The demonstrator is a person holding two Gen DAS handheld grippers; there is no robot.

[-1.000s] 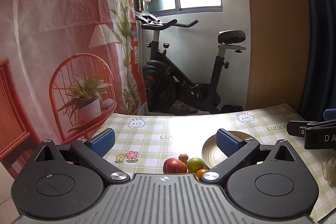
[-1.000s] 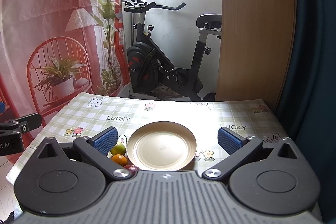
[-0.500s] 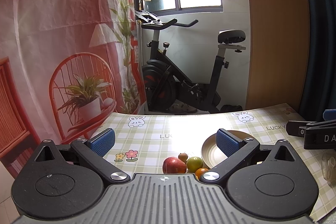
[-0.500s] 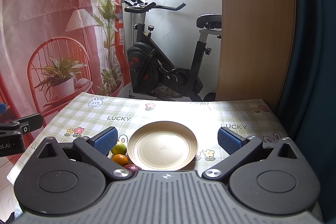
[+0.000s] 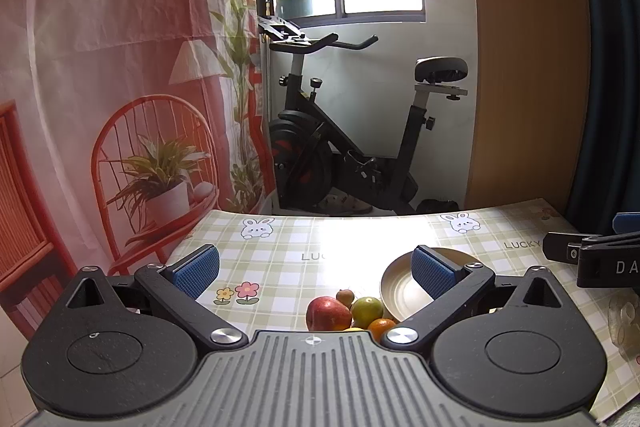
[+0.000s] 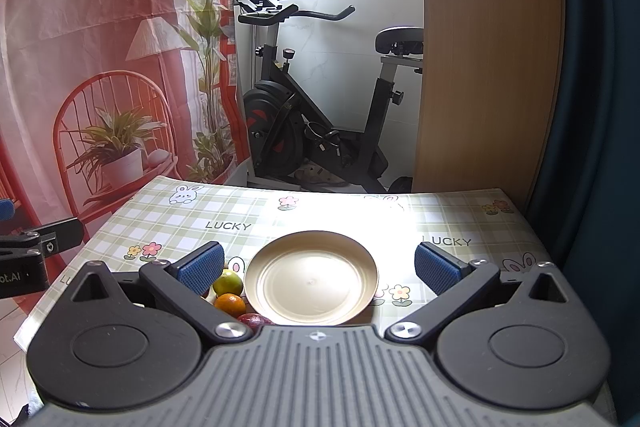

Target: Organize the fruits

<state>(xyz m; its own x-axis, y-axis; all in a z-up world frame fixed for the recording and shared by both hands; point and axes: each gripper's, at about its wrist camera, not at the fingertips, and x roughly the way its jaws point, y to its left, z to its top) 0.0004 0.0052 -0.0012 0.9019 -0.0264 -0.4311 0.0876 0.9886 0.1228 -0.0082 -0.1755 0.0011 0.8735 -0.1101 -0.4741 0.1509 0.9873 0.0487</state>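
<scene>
A small heap of fruit lies on the checked tablecloth: a red apple point(image 5: 327, 314), a green citrus point(image 5: 367, 309), an orange point(image 5: 381, 329) and a small brown fruit point(image 5: 345, 295). Just right of the heap sits an empty gold plate point(image 5: 398, 287). My left gripper point(image 5: 314, 269) hovers open above the fruit, nothing between its blue pads. The right wrist view shows the same plate point(image 6: 311, 277), with the green citrus point(image 6: 228, 282), the orange point(image 6: 229, 304) and a dark red fruit point(image 6: 253, 319) at its left rim. My right gripper point(image 6: 316, 266) is open over the plate.
The table point(image 6: 240, 211) ends at a far edge, with an exercise bike point(image 6: 316, 131) beyond it. A printed red curtain point(image 5: 100, 67) hangs left, a wooden panel point(image 6: 484, 47) right. The other gripper's body point(image 5: 596, 259) shows at the right edge, and a clear object point(image 5: 624, 319) lies below it.
Both grippers have barely drifted. Nothing was picked up or let go, and the fruit and plate lie where they were.
</scene>
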